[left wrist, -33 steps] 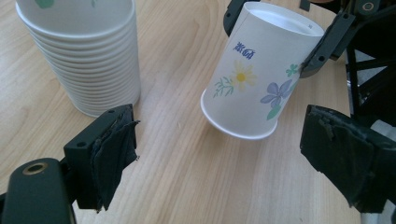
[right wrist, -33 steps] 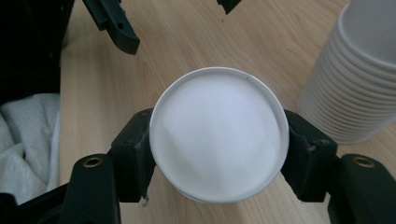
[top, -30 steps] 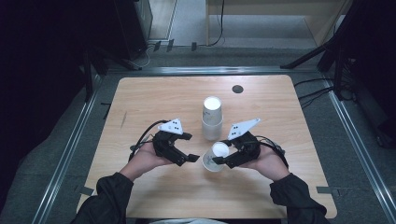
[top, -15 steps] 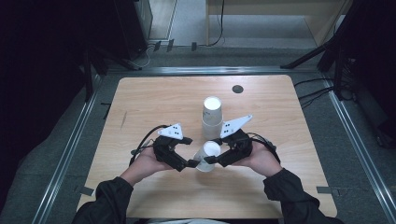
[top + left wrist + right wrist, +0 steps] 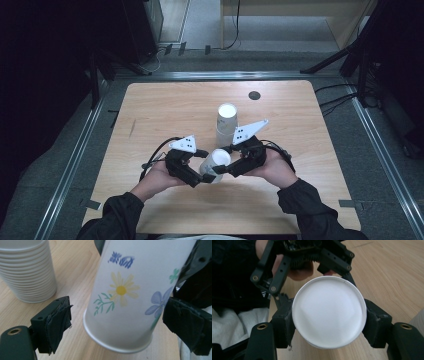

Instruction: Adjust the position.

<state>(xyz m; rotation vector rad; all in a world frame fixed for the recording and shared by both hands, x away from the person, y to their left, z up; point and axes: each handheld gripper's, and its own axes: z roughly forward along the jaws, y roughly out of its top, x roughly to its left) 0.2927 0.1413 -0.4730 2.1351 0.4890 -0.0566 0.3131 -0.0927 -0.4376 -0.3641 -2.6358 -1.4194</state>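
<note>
Beyond the left jaw, the stack of cups (image 5: 26, 270) is cut off by the top and left edges. The flowered cup (image 5: 130, 297) between the jaws runs off the top, its blue print blurred.

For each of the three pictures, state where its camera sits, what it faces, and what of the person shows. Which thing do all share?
High view: above the table, looking down; forearms, both hands.
Left gripper view: on the left gripper, facing the cup side and stack; own open jaws.
Right gripper view: on the right gripper, facing the cup's base; left hand behind.
Shared: the cup.
</note>
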